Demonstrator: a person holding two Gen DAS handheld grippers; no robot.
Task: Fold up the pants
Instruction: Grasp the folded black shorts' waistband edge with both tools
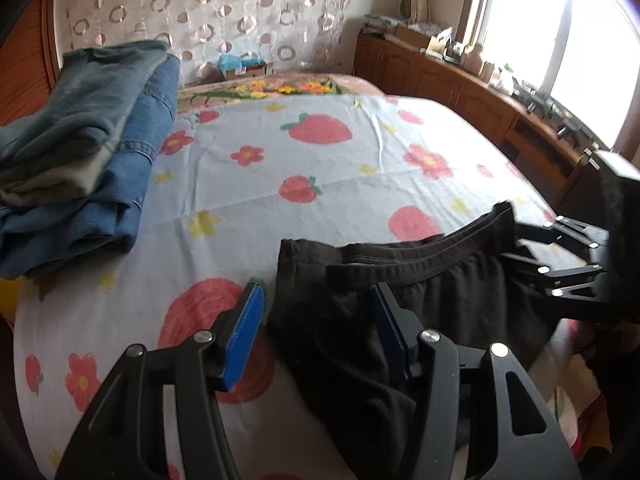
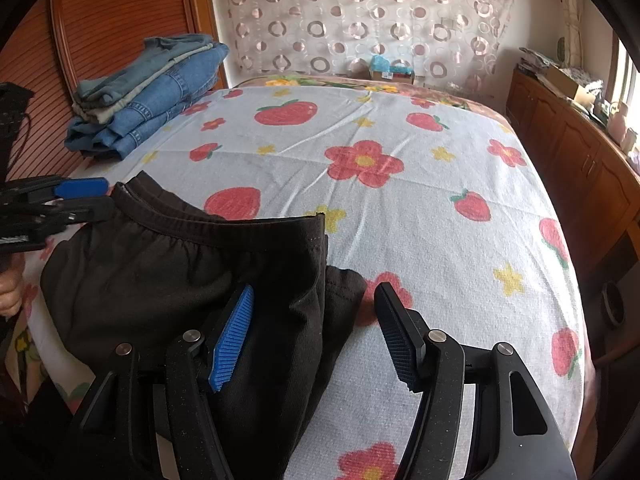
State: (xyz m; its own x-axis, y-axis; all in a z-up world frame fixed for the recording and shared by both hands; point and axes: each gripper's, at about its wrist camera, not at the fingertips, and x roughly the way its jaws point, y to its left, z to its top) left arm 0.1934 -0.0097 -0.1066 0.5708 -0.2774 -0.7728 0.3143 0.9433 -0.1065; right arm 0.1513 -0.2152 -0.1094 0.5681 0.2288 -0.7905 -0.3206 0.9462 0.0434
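Black pants (image 1: 400, 304) (image 2: 180, 272) lie on the strawberry-print bedsheet (image 1: 320, 168) (image 2: 420, 208), elastic waistband toward the far side. My left gripper (image 1: 316, 308) hovers open over the pants' left part: the left blue pad is off the fabric and the right finger is above it. In the right wrist view it (image 2: 86, 198) sits by the waistband's left end. My right gripper (image 2: 314, 300) stands open astride the pants' right edge, with cloth lying loose between the fingers. It shows at the right (image 1: 560, 264) in the left wrist view.
A stack of folded jeans (image 1: 100, 152) (image 2: 152, 100) sits at the bed's far left. A wooden cabinet (image 1: 460, 92) (image 2: 580, 160) with clutter runs along the right under a bright window. A hand (image 2: 10, 292) shows at the left edge.
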